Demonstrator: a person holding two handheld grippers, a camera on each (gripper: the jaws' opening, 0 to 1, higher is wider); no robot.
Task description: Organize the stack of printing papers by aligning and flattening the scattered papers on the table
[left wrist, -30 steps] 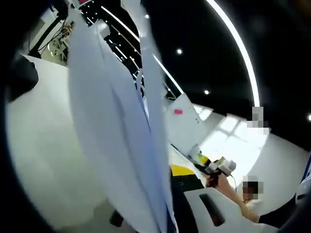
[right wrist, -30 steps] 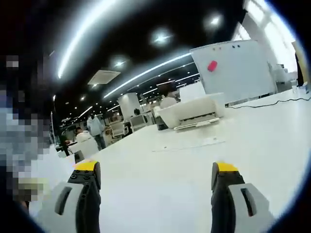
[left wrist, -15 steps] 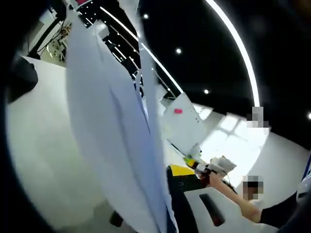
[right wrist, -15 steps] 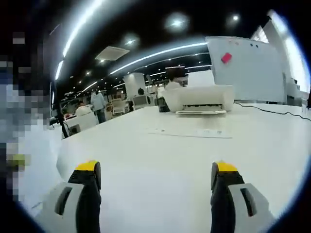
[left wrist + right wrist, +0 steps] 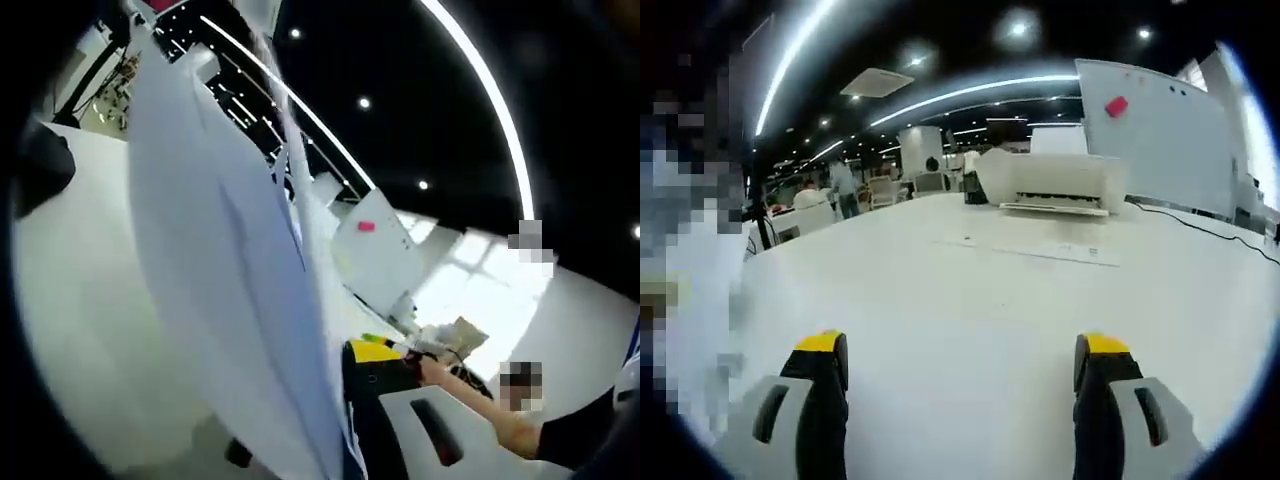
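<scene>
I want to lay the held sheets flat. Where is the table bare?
Bare white table runs from the open right gripper to the loose sheets before the printer. Crowded there: printer, cable, whiteboard. The left gripper holds the papers.

right gripper (image 5: 415,347) with hand (image 5: 437,371) now lower left in left gripper view, nearer papers (image 5: 230,280), printer (image 5: 1052,180) and whiteboard (image 5: 1160,125) larger, more central in right gripper view, camera panned

Thin matt white papers (image 5: 230,290); smooth matt white table (image 5: 970,300); glossy plastic printer (image 5: 1052,182).
</scene>
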